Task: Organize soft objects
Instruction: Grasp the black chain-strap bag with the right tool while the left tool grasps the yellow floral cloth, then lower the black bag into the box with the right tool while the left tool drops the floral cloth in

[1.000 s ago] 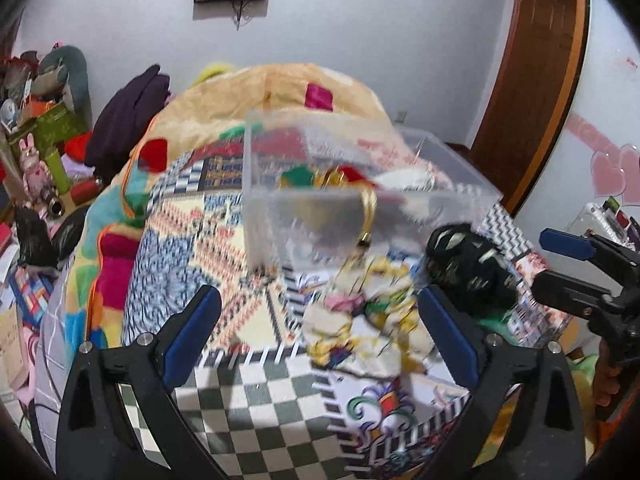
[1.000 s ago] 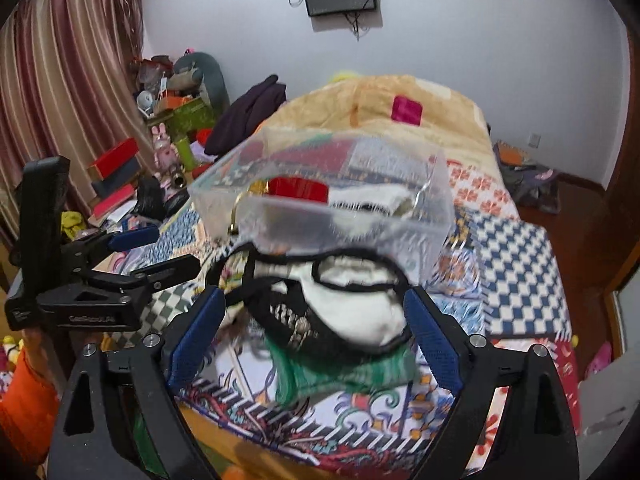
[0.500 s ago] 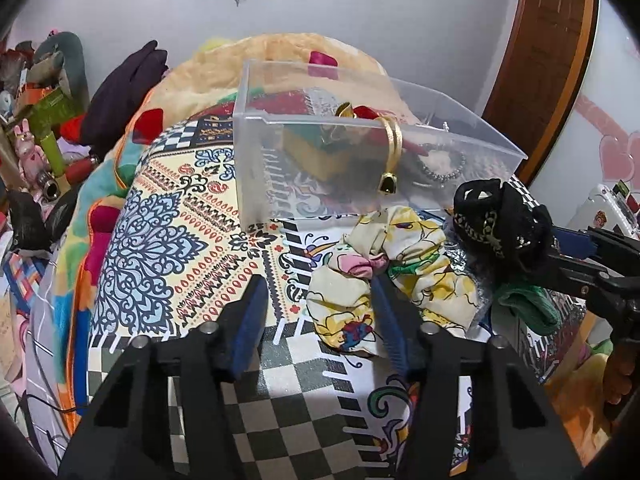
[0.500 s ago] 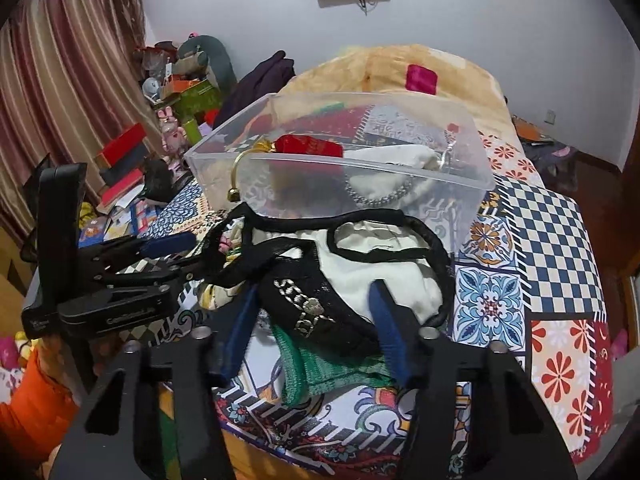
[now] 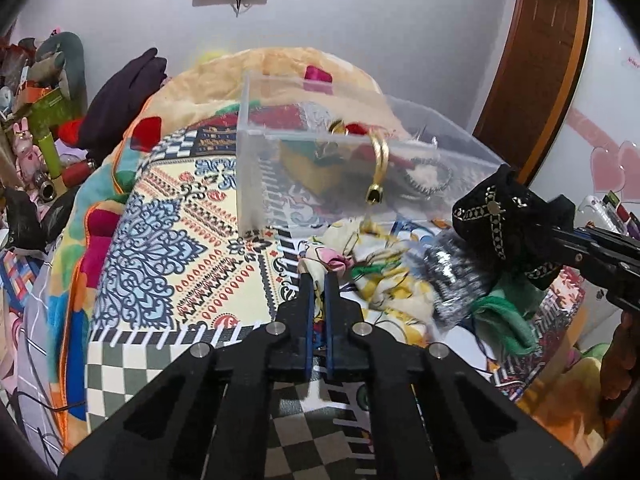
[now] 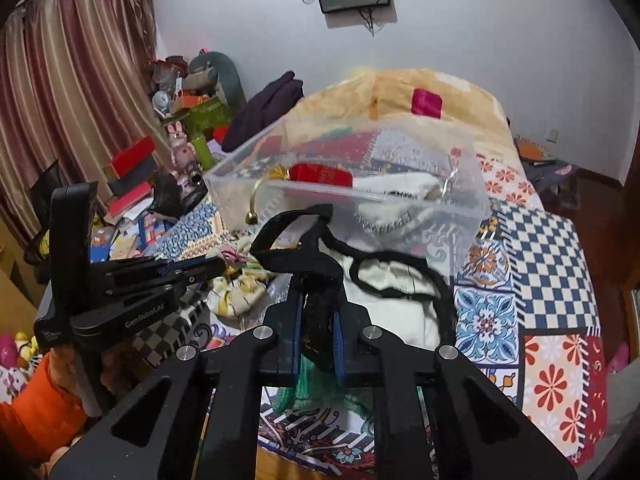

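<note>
My left gripper (image 5: 317, 280) is shut on the edge of a yellow floral fabric piece (image 5: 376, 272) lying on the patterned bedspread in front of a clear plastic box (image 5: 320, 176). My right gripper (image 6: 316, 304) is shut on a black embroidered pouch (image 6: 316, 328) with a cream lining (image 6: 396, 304) and black cord, held above the bed. In the left wrist view the pouch (image 5: 504, 216) hangs at the right, near the box. The box (image 6: 360, 184) holds red, yellow and white soft items. The floral fabric (image 6: 240, 284) shows beside the left gripper (image 6: 216, 266).
A silver sequinned item (image 5: 456, 280) and a green knitted item (image 5: 504, 316) lie on the bed under the pouch. A beige blanket (image 6: 400, 92) is heaped behind the box. Clutter and toys (image 6: 180, 120) crowd the left side; a dark garment (image 5: 124, 96) lies by the blanket.
Both grippers went from wide open to shut: the left closed on the floral fabric, the right closed on the black pouch and lifted it off the bed.
</note>
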### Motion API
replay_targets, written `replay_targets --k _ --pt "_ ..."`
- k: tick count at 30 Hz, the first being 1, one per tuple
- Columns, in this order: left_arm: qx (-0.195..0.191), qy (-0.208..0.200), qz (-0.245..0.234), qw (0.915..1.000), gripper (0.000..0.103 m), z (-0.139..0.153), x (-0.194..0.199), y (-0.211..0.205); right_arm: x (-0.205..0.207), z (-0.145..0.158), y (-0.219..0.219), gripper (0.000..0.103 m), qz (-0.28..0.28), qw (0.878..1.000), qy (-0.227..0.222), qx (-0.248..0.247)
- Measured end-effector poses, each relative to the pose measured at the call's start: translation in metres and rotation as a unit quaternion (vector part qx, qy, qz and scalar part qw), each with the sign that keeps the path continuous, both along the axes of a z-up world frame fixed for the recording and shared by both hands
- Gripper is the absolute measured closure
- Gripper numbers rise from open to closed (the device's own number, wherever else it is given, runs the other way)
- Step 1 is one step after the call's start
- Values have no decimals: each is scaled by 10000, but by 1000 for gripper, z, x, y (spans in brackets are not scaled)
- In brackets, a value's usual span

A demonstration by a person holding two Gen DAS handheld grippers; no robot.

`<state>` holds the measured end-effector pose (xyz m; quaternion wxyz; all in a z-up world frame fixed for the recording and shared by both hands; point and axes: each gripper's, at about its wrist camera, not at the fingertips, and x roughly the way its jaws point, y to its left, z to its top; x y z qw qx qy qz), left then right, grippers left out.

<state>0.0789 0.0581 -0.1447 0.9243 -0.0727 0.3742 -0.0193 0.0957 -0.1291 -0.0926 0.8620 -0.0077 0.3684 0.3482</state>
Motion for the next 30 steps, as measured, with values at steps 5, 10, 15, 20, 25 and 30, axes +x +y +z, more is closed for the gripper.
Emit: replay_targets --k 5,10,15,20,25,30 --pt "15 -256 -51 9997 100 19 -12 -3 0 12 -5 93 -93 9997 -164 157" --pt "41 -541 -130 9984 100 41 -22 -6 0 25 -10 93 -181 9989 -333 279" --pt "74 -833 -174 9963 101 65 -29 -9 2 42 -15 93 -294 9973 -567 370" --pt "91 -1132 -160 9934 101 88 -28 -7 8 61 -19 93 -394 9945 -838 494" --pt "-19 -1369 -119 9905 101 107 -12 0 17 79 -13 93 -461 9905 -1180 534" --pt "9 -1443 -41 9895 101 115 13 5 34 85 0 93 -505 9881 -1361 513"
